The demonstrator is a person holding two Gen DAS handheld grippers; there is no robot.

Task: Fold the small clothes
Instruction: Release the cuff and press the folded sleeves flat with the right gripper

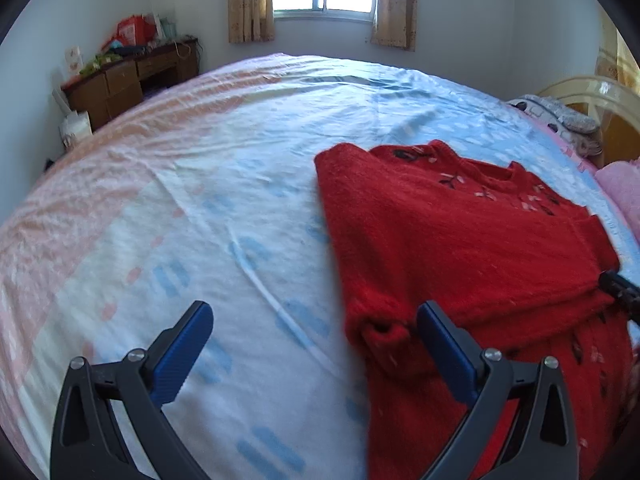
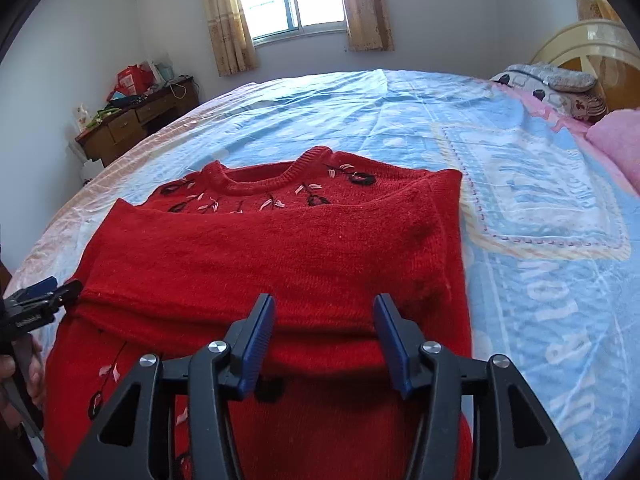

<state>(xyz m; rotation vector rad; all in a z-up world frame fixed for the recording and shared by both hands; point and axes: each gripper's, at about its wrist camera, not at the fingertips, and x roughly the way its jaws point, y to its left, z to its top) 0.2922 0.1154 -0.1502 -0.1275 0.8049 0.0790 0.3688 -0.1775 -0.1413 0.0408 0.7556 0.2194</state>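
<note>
- Left wrist view: bedroom, pale blue and pink patterned bed sheet (image 1: 224, 184) as work surface; red knitted sweater with embroidered flowers (image 1: 460, 240) lies right of centre, sleeves folded across its body
- Left gripper (image 1: 316, 344) fingers spread wide, gripping nothing, one pad over the sweater's folded edge
- Right wrist view: right gripper (image 2: 324, 344) half open above the sleeve fold, pads not pressing on knit
- Judgement: take both hem corners evenly, then fold toward the collar
- Containers: wooden desk (image 2: 136, 120) carries clutter; contents indistinct
</note>
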